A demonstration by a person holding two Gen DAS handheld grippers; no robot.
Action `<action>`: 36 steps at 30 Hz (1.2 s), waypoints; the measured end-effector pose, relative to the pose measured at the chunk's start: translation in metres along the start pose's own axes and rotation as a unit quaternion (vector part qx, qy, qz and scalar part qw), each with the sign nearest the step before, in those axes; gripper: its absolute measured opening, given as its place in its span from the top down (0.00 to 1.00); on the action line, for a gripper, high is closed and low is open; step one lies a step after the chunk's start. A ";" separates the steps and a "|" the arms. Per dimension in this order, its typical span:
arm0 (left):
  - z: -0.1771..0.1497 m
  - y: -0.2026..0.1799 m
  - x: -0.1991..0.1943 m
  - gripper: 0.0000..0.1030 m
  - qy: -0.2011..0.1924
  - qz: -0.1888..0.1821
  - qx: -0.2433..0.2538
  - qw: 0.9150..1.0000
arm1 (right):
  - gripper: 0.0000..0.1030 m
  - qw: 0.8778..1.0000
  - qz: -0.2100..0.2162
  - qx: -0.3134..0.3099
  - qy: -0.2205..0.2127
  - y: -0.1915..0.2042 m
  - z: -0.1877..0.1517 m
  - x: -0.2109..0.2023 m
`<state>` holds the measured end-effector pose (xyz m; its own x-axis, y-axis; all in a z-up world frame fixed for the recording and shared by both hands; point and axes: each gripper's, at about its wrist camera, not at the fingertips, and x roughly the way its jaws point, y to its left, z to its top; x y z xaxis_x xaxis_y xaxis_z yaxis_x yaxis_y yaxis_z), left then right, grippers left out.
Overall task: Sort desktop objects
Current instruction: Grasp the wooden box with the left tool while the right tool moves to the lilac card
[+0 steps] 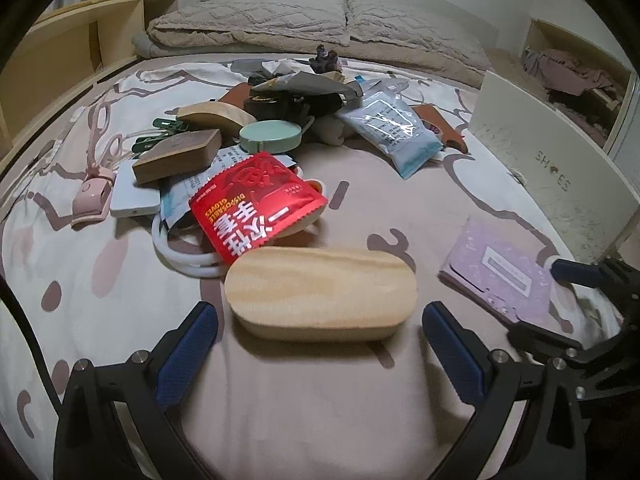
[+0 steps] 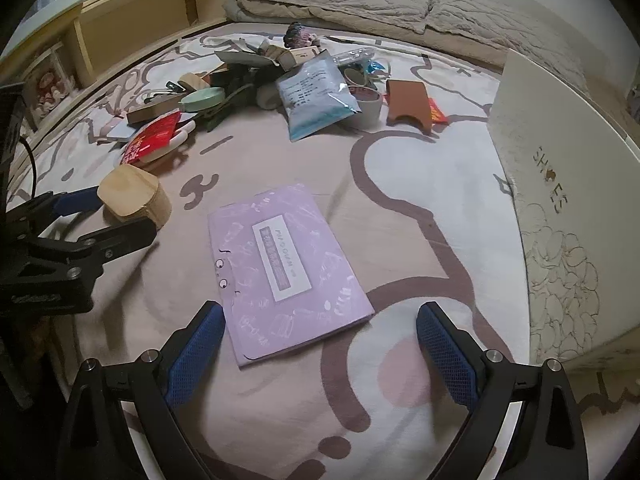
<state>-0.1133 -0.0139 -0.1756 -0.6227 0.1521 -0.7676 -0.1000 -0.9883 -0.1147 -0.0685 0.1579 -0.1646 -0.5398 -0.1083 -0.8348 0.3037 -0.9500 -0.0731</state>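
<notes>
Left gripper (image 1: 320, 340) spread wide, empty, straddling wooden case (image 1: 320, 294) lying flat on bedspread (image 1: 360, 400), long axis crosswise between the fingers. Right gripper (image 2: 320, 344) likewise wide, empty, around near end of purple booklet (image 2: 286, 268), long axis running away, tilted leftward.

- Near the left tongs (image 1: 320, 336), the wooden oval case (image 1: 320, 294) lies right between the spread fingers, with bare bedspread (image 1: 328, 412) on the near side.
- Just beyond it, a red glove packet (image 1: 256, 204) and white cable (image 1: 180, 258) crowd the far-left side.
- The far pile (image 2: 248, 80) blocks the middle of the bed.
- Between the purple booklet (image 2: 286, 272) and the shoe box (image 2: 568, 184) on the right runs an open strip.
- The shoe box walls off the right side.
</notes>
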 end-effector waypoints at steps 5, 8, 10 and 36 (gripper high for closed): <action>0.003 -0.001 0.006 0.00 0.000 0.010 0.004 1.000 | 0.06 1.000 -0.017 0.005 -0.002 -0.007 0.002 -0.002; 0.001 -0.003 0.007 0.00 0.001 0.018 0.012 1.000 | 0.06 0.999 -0.038 0.012 -0.005 -0.014 0.004 -0.003; -0.001 -0.005 0.008 0.00 0.000 0.026 0.018 1.000 | 0.06 0.999 -0.051 0.017 -0.007 -0.017 0.005 -0.003; -0.008 -0.010 -0.001 0.00 0.003 -0.013 -0.006 1.000 | 0.06 0.996 -0.016 0.066 -0.061 -0.021 0.013 -0.018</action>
<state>-0.1050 -0.0043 -0.1788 -0.6158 0.1781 -0.7675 -0.1065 -0.9840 -0.1429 -0.0759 0.1754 -0.1411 -0.6420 -0.1043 -0.7596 0.1832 -0.9829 -0.0199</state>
